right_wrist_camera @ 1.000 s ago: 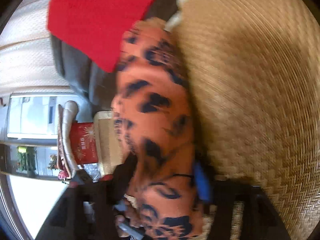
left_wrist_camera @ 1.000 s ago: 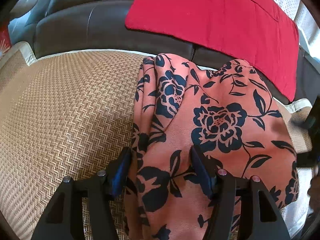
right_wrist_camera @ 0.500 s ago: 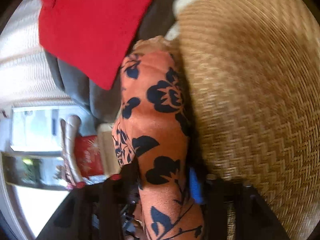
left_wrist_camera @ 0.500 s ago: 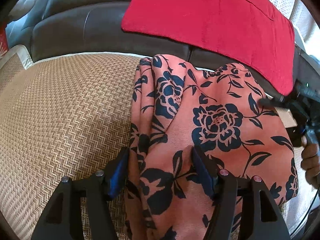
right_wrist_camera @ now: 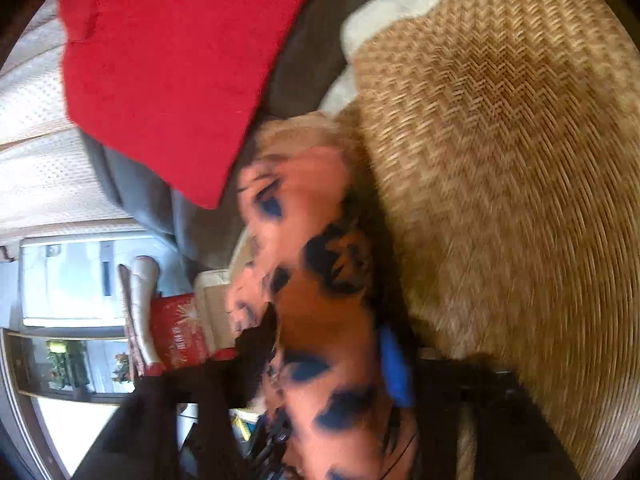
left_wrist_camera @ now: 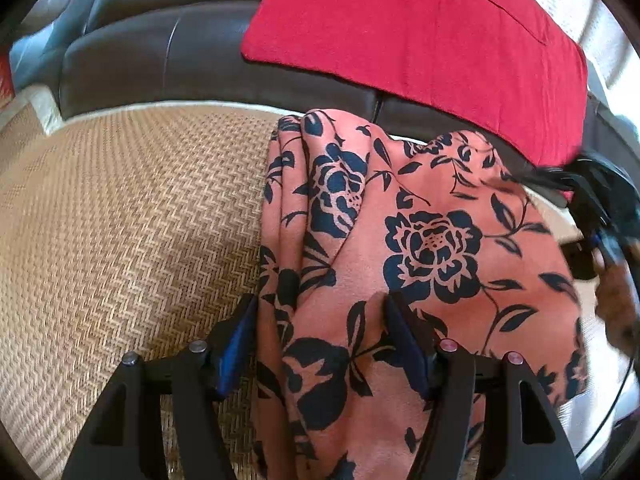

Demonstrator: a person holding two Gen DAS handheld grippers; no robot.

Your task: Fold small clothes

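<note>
A salmon-pink garment with a dark blue flower print (left_wrist_camera: pixel 432 240) lies bunched on a woven straw mat (left_wrist_camera: pixel 120 220). My left gripper (left_wrist_camera: pixel 320 336) is shut on a thick fold at its near end, blue pads on either side. In the right wrist view, which is blurred by motion, the same garment (right_wrist_camera: pixel 320 308) fills the gap of my right gripper (right_wrist_camera: pixel 328 360). Its jaws are opening, and the cloth still touches both pads. A hand (left_wrist_camera: pixel 620 300) holding the right gripper shows at the right edge of the left wrist view.
A red cloth (left_wrist_camera: pixel 420 40) drapes over a dark leather sofa back (left_wrist_camera: pixel 160 52) behind the mat, and also appears as the red cloth (right_wrist_camera: pixel 168 60) in the right wrist view. The mat (right_wrist_camera: pixel 500 140) stretches wide beside the garment. A red box (right_wrist_camera: pixel 180 336) stands beyond the mat's edge.
The right gripper and its hand have come into the left wrist view from the right edge. Its jaws narrowed on the garment, then widened a little. The left gripper has kept still.
</note>
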